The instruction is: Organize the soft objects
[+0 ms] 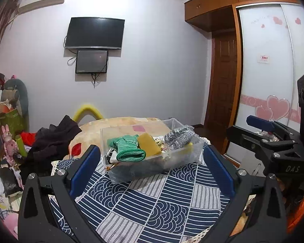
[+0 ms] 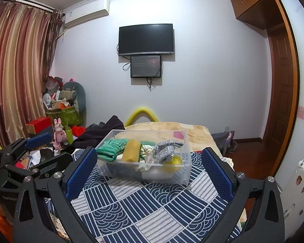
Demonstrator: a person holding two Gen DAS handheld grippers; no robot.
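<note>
A clear plastic box (image 1: 194, 147) (image 2: 185, 166) stands on a navy and white patterned cloth (image 1: 152, 200) (image 2: 143, 204). It holds a green knitted item (image 1: 127, 148) (image 2: 109, 147), a mustard yellow cloth (image 1: 149, 143) (image 2: 131, 148), a grey speckled item (image 1: 178, 136) (image 2: 165, 148) and a yellow thing (image 2: 175, 160). My left gripper (image 1: 152, 162) is open and empty, just short of the box. My right gripper (image 2: 150, 164) is open and empty, also short of the box. Each gripper shows at the side of the other view: the right (image 1: 277, 141), the left (image 2: 30, 151).
Dark clothes (image 1: 52, 139) (image 2: 103, 129) lie heaped left of the box on a beige blanket (image 1: 119, 123) (image 2: 194, 135). Cluttered boxes and toys (image 2: 58, 121) stand at far left. A TV (image 2: 146, 39), a wooden door (image 2: 281, 93) and a wardrobe (image 1: 265, 64) line the walls.
</note>
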